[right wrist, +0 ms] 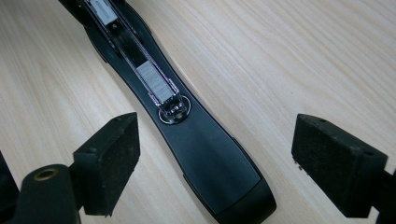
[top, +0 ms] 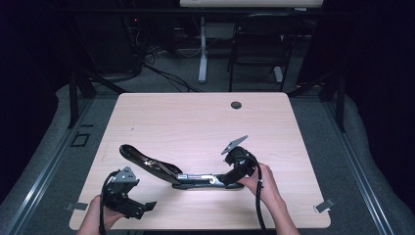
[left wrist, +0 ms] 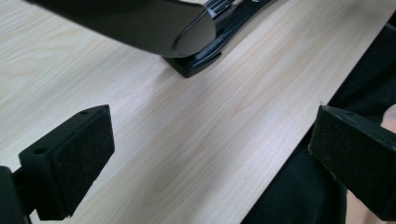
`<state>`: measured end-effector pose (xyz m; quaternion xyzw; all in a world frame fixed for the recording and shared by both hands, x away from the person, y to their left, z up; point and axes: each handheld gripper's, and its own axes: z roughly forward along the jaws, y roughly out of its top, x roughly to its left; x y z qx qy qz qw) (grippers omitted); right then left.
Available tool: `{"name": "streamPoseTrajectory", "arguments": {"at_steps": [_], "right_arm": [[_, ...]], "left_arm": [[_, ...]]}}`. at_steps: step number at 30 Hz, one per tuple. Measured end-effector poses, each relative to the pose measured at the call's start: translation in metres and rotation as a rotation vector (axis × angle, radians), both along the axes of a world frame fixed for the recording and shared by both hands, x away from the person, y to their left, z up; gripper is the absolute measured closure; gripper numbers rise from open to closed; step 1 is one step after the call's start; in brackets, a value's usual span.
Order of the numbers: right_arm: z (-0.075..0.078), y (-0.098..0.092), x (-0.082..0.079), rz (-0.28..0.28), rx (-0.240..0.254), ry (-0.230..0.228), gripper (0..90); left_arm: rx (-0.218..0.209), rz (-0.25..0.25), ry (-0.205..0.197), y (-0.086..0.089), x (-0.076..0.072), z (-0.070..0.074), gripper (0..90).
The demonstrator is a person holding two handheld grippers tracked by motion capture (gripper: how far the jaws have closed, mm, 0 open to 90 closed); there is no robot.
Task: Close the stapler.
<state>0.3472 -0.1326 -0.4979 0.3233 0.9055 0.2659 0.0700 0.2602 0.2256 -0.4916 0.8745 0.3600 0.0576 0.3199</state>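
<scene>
One stapler (top: pixel 181 177), opened flat | two tools: left tool (top: pixel 143 209) spread, right tool (right wrist: pixel 215 158) spread over stapler base

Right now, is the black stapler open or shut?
Open. The stapler lies swung apart on the table, its top arm lifted away, and the metal staple channel shows.

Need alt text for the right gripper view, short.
A black stapler lies opened flat on a light wood table, its base running between the wide-open black jaws of the right gripper without touching either pad. The metal staple channel is exposed and runs away toward the top left.
</scene>
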Motion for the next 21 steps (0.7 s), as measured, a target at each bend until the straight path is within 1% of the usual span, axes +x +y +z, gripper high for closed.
{"name": "streamPoseTrajectory", "arguments": {"at_steps": [1, 2, 5, 6, 7, 9, 10, 11, 12, 13, 15, 17, 18, 20, 21], "right_arm": [[0.0, 0.0, 0.0, 0.001, 0.0, -0.002, 15.2], [0.001, -0.001, 0.0, 0.001, -0.001, -0.004, 15.2], [0.002, -0.001, -0.001, -0.004, -0.007, -0.006, 15.2], [0.002, -0.001, -0.001, -0.007, -0.006, -0.008, 15.2], [0.002, -0.001, -0.001, -0.005, -0.003, -0.01, 15.2], [0.002, -0.001, -0.001, -0.004, -0.004, -0.013, 15.2], [0.007, -0.002, -0.001, 0.0, -0.084, 0.003, 15.3], [0.002, -0.001, -0.001, 0.001, -0.015, -0.012, 15.3], [0.001, -0.001, -0.001, -0.002, -0.007, -0.012, 15.3], [0.002, -0.001, -0.001, -0.002, -0.008, -0.011, 15.3], [0.002, -0.002, -0.001, -0.008, -0.009, -0.011, 15.3], [0.002, -0.002, -0.001, -0.016, -0.007, -0.018, 15.7], [0.002, -0.001, -0.001, -0.019, -0.008, -0.022, 16.0], [0.002, 0.0, -0.001, -0.032, -0.006, -0.03, 15.8], [0.002, 0.0, 0.0, -0.036, -0.008, -0.038, 16.2]], "left_arm": [[0.007, 0.003, -0.001, 0.001, 0.001, 0.0, 0.1], [0.01, 0.006, 0.006, 0.003, 0.001, 0.0, 0.1], [0.012, 0.035, 0.01, 0.008, 0.003, 0.001, 0.3], [0.018, 0.057, 0.011, 0.009, 0.004, 0.001, 0.9], [0.027, 0.078, 0.013, 0.011, 0.005, 0.001, 2.2], [0.02, 0.1, 0.022, 0.015, 0.007, 0.001, 8.1], [0.024, 0.114, 0.023, 0.016, 0.007, 0.001, 8.7], [0.025, 0.132, 0.013, 0.017, 0.008, 0.001, 9.0], [0.026, 0.147, 0.013, 0.018, 0.009, 0.001, 11.7], [0.024, 0.155, 0.013, 0.02, 0.01, 0.001, 14.9], [0.022, 0.182, 0.011, 0.023, 0.012, 0.0, 16.2], [0.017, 0.206, 0.002, 0.027, 0.014, 0.001, 21.1], [0.013, 0.228, -0.008, 0.028, 0.015, 0.002, 23.4], [0.004, 0.275, -0.052, 0.032, 0.016, 0.005, 29.3], [-0.008, 0.3, -0.073, 0.033, 0.016, 0.007, 30.2]]}}
